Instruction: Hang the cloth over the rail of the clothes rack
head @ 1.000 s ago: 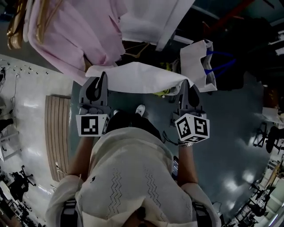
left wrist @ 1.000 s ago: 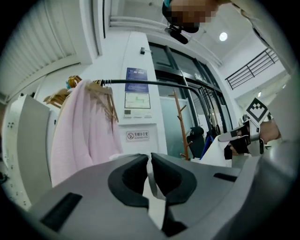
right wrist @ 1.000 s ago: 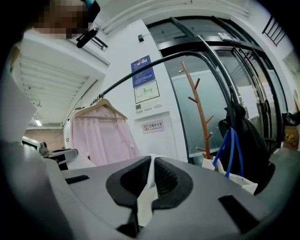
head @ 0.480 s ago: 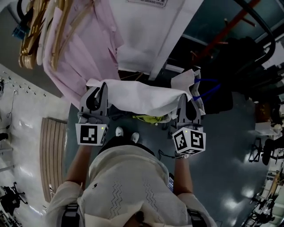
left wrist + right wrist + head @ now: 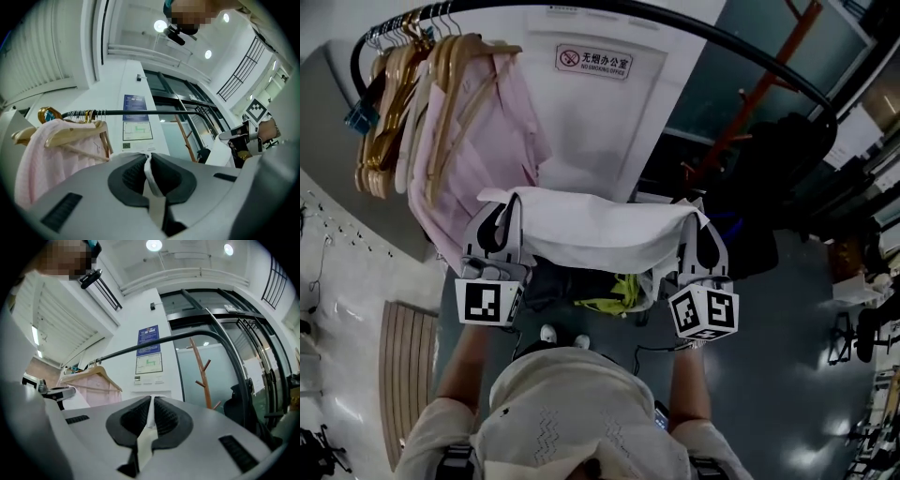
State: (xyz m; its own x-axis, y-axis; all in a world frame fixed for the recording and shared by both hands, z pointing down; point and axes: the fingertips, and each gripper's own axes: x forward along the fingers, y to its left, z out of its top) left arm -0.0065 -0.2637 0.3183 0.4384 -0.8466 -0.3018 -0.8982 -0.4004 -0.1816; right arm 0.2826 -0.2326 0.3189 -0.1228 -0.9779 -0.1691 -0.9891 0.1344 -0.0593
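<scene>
**Item: white cloth** (image 5: 595, 230). Held in the air in front of the person, stretched flat between the two grippers, below and short of the black rail (image 5: 741, 49) of the clothes rack.

**Grip:** the left hand-held gripper (image 5: 499, 211) was pressed together on the cloth's left edge. The right hand-held gripper (image 5: 696, 225) was likewise pinched on the right edge. In each gripper view a thin fold of fabric stood between the pads.

**Handling (judged):** light, soft and limp, sagging a little mid-span. Best held by its two end edges as it was, kept taut so the middle drapes over the rail. Smooth fabric may slide off if hung unevenly.

**Surroundings:**
- Wooden hangers (image 5: 394, 103) and pink shirts (image 5: 473, 159) crowded the rail's left end.
- The stretch to their right looked bare.
- A no-smoking sign (image 5: 594, 61) was on the wall behind.
- A wooden coat stand (image 5: 759, 89) and dark garments (image 5: 769, 187) stood at the right.
- A yellow-green item (image 5: 614, 298) lay below the cloth.
</scene>
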